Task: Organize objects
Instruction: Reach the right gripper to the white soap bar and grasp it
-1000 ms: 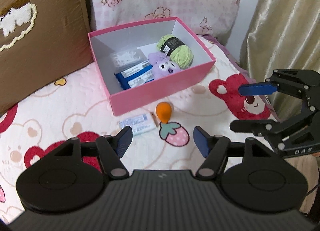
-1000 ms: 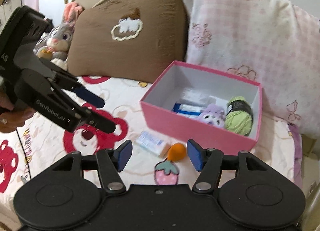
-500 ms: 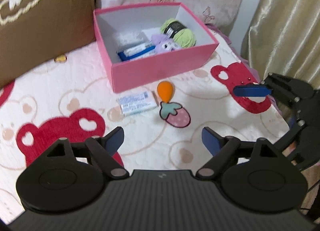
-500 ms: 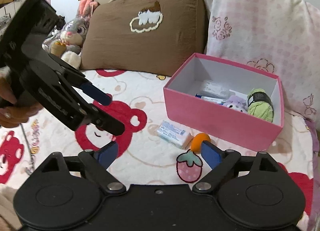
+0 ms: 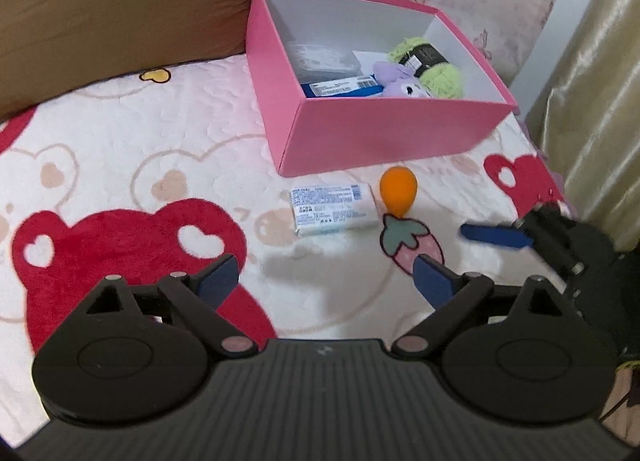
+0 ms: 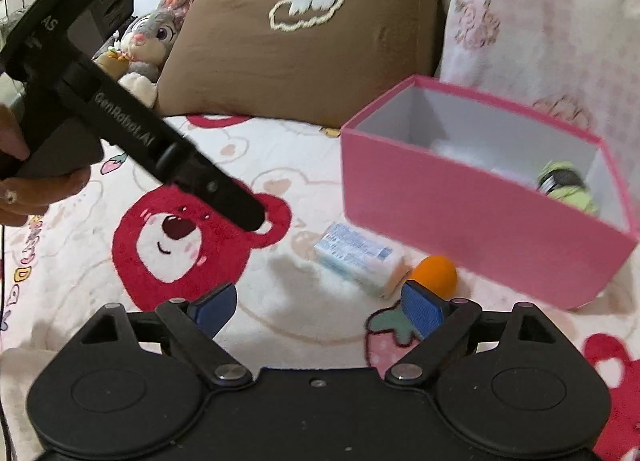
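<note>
Now both tools sit lower over the bed than a second ago, the left tool [image 5: 324, 277] and right tool [image 6: 320, 307] having just spread wide with nothing between them, probably readying a pickup. At twelve o'clock from the left tool lie a white wrapped packet [image 5: 334, 210] and an orange egg-shaped sponge [image 5: 398, 185], just before the pink box [image 5: 384, 137].

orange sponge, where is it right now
In the left wrist view the orange sponge lies on the blanket, just in front of the pink box, beside the white packet.
</note>
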The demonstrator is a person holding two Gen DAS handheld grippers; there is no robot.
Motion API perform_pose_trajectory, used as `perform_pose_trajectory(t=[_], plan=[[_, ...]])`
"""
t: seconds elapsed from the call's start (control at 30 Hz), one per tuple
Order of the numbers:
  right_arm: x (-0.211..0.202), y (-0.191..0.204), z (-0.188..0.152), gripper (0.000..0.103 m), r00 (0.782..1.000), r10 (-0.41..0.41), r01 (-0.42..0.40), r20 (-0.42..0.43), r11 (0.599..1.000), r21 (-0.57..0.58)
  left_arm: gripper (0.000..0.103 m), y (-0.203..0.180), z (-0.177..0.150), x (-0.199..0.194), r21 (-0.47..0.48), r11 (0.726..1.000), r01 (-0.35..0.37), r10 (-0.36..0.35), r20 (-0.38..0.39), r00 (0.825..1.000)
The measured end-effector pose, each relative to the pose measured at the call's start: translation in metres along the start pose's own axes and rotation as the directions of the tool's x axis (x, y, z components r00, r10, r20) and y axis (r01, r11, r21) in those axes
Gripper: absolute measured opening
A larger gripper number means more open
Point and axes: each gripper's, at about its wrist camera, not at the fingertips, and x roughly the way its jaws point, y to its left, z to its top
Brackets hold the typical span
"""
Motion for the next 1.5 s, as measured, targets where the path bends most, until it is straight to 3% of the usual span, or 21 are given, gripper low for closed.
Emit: perform_pose_trajectory(t=[0.1, 0.4, 0.5, 0.67, 0.8, 0.9, 1.0, 1.07, 1.23, 1.37, 1.5], plan=[[0.016, -0.003, -0.002, 0.092, 0.999, -0.016, 0.016, -0.034, 1.0, 0.004, 0.095, 0.006, 0.0, 0.012, -0.024, 1.0, 0.007, -0.007, 0.021, 1.0], [0.046, -0.006, -0.011, 0.09, 0.998, -0.055, 0.055, -0.003, 0.997, -0.051, 0.095, 0.015, -0.007, 0.04, -0.011, 0.998, -0.058, 0.059, 0.156, 0.986], [0.057, -0.005, -0.011, 0.09, 0.998, -0.062, 0.062, 0.003, 0.996, -0.062, 0.095, 0.02, -0.007, 0.054, -0.027, 0.999, -0.046, 0.049, 0.122, 0.991], [0.075, -0.013, -0.01, 0.09, 0.998, -0.053, 0.054, -0.012, 0.998, 0.029, 0.095, 0.025, -0.01, 0.08, -0.066, 0.997, -0.035, 0.038, 0.046, 0.998], [0.081, -0.018, -0.013, 0.09, 0.997, -0.074, 0.074, -0.011, 0.995, 0.064, 0.095, 0.025, -0.009, 0.09, -0.074, 0.996, -0.055, 0.061, 0.07, 0.996], [0.084, -0.02, -0.013, 0.088, 0.995, -0.095, 0.095, -0.013, 0.994, 0.061, 0.092, 0.028, -0.008, 0.092, -0.086, 0.995, -0.048, 0.055, 0.092, 0.994], [0.085, -0.018, -0.013, 0.084, 0.995, -0.1, 0.1, 0.003, 0.994, 0.033, 0.081, 0.03, -0.008, 0.093, -0.103, 0.994, -0.042, 0.055, 0.126, 0.99], [0.087, -0.019, -0.013, 0.08, 0.995, -0.096, 0.096, 0.006, 0.995, 0.037, 0.061, 0.033, -0.005, 0.095, -0.117, 0.993, -0.023, 0.037, 0.124, 0.992], [0.082, -0.027, -0.011, 0.061, 0.998, -0.06, 0.059, 0.015, 0.996, 0.066, 0.039, 0.031, -0.006, 0.1, -0.13, 0.991, 0.039, -0.023, 0.124, 0.992], [0.076, -0.027, -0.01, 0.061, 1.0, -0.03, 0.03, -0.004, 0.997, 0.068, 0.039, 0.027, -0.013, 0.094, -0.154, 0.987, 0.038, -0.02, 0.116, 0.993], [0.068, -0.033, -0.011, 0.063, 0.999, 0.011, -0.009, -0.032, 0.997, 0.075, 0.039, 0.027, -0.021, 0.087, -0.183, 0.981, 0.065, -0.058, 0.042, 0.997]])
